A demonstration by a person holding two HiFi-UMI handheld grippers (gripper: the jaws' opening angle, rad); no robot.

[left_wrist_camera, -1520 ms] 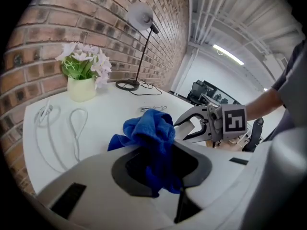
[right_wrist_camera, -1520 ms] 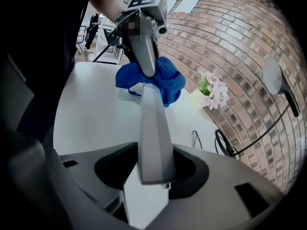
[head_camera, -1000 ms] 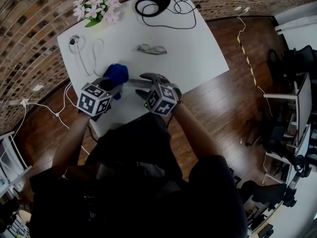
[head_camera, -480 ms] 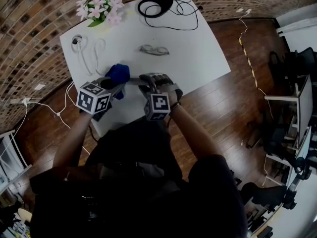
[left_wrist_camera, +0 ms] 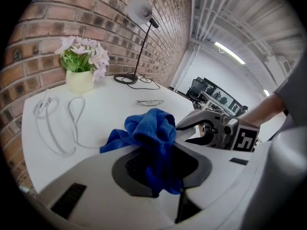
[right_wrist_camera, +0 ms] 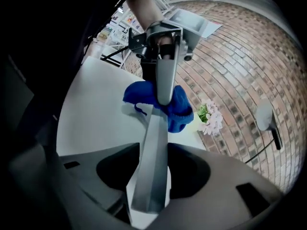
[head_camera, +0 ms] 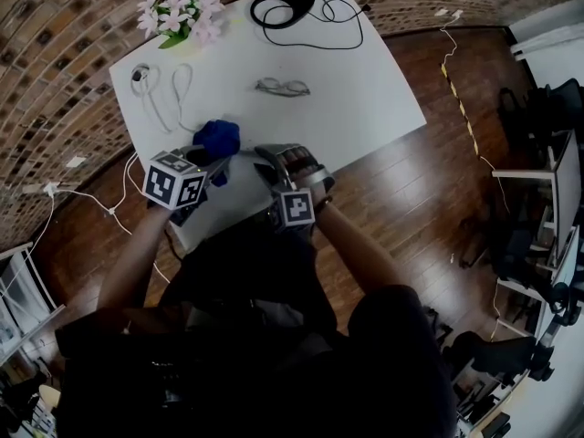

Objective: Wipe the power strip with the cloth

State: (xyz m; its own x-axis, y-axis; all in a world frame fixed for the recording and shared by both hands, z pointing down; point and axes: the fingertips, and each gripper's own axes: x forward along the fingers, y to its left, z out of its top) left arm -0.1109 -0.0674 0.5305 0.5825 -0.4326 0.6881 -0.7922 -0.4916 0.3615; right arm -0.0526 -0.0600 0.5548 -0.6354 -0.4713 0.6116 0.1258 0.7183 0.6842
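Note:
My left gripper (head_camera: 215,160) is shut on a bunched blue cloth (head_camera: 217,138), which fills the gap between its jaws (left_wrist_camera: 160,164) in the left gripper view. The cloth (left_wrist_camera: 148,128) rests against the far end of a long pale grey power strip (right_wrist_camera: 154,143). This strip runs out from between the jaws of my right gripper (right_wrist_camera: 153,174), which have just been closing and now grip its near end. In the head view the right gripper (head_camera: 274,161) sits just right of the cloth, near the front edge of the white table (head_camera: 365,89).
On the table stand a pot of pink flowers (head_camera: 178,12) and a lamp base with a black cable (head_camera: 292,9). A pair of glasses (head_camera: 283,87) and a looped white cable (head_camera: 164,94) lie farther back. A brick wall and wooden floor surround the table.
The right gripper has rolled about its own line, so its marker cube faces differently, and its jaws have narrowed onto the strip. The left gripper with the cloth has hardly moved.

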